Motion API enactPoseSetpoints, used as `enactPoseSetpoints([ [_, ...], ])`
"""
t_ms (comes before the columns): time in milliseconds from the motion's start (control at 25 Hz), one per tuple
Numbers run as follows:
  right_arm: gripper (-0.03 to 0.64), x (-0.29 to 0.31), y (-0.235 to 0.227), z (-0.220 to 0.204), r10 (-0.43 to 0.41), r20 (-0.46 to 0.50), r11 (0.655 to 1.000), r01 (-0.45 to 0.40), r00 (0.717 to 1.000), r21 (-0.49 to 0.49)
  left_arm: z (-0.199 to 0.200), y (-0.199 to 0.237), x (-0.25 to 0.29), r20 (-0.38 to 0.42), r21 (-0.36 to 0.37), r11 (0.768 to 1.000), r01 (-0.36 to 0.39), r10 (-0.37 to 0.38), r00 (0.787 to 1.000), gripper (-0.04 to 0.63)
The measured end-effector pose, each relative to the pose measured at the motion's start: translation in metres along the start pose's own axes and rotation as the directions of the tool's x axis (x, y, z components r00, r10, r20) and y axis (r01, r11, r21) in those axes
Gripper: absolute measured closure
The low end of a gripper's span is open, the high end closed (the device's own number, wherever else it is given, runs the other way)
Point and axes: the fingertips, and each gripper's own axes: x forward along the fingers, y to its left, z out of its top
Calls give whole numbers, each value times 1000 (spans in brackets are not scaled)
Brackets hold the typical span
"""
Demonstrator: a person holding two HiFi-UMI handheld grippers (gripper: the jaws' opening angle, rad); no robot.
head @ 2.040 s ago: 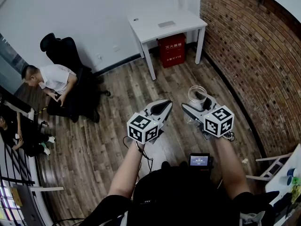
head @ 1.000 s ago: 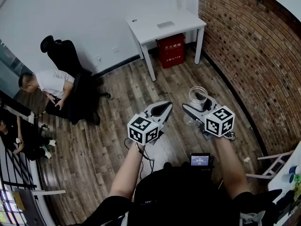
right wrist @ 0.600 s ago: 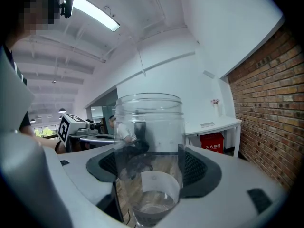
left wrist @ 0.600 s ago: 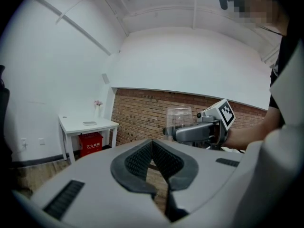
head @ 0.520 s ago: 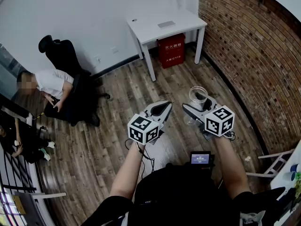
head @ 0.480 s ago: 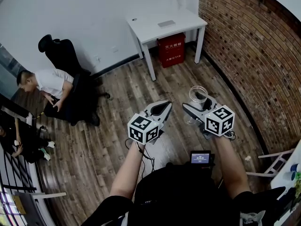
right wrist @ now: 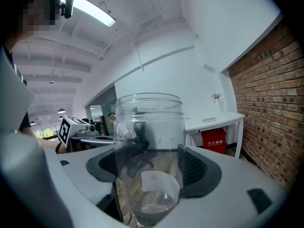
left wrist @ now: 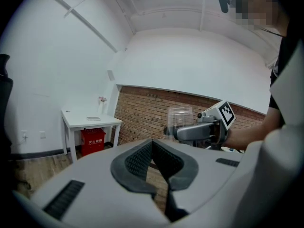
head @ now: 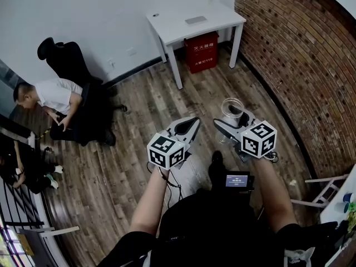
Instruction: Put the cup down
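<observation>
Left gripper (head: 194, 121): jaws closed on each other, the dark ribbed pads met at their tips, nothing between them; held in the person's left hand, marker cube (head: 166, 151) at its rear

Right gripper (head: 230, 122): jaws clamped on the cup (right wrist: 149, 127), one pad pressed to each side of its lower body; marker cube (head: 258, 138) at its rear

Cup: clear, cylindrical, with a rolled rim; stood upright between the right gripper's jaws, its upper part and mouth rising above them; a pale label showed low on its wall; no contents could be made out. It was held in the air over the wooden floor (head: 139, 110), resting on no surface. It sat just to the right of the left gripper's tips, apart from them

Both grippers: side by side in front of the person, pointing away from the body and roughly parallel

White table (head: 189, 24): stood against the white wall, at the corner with the brick wall (head: 295, 65), well apart from the cup and ahead of both grippers

Red box (head: 201, 52): on the floor under the table

Small screen (head: 236, 179): at the person's waist, below the right gripper

Seated person (head: 55, 96): at the far left of the head view, bent forward, beside a black chair (head: 67, 60)
</observation>
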Motion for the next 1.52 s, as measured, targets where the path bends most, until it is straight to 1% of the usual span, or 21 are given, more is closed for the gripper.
enactPoseSetpoints([
  [200,259,30,-33,3,11,-2,1000,-11,1000,22,-3,32,25,-28,-9,1000,-12,12,1000,586],
  [400,259,83,-88,25,41,6,998,-42,999,41,11,88,68,-55,-9,999,-51,50,997,586],
  [480,259,103,-112,37,59,11,997,-60,998,45,21,112,89,-59,-9,998,-66,66,996,586],
  [640,259,136,-169,65,82,14,995,-83,997,46,52,151,141,-36,-10,997,-80,80,996,586],
  [800,259,163,-223,93,92,25,994,-93,995,55,78,181,190,-31,-4,996,-86,86,996,586],
  [960,259,180,-265,105,98,19,994,-99,995,55,92,206,228,-30,-3,995,-96,95,995,586],
  [1120,259,197,-296,111,97,10,993,-98,995,66,100,231,253,-32,-7,994,-106,106,994,586],
  [1320,259,226,-324,120,100,-2,992,-100,995,75,106,265,277,-34,-26,993,-113,112,993,586],
  [1520,259,259,-361,129,76,-13,994,-75,997,74,114,306,311,-30,-34,995,-91,90,995,586],
])
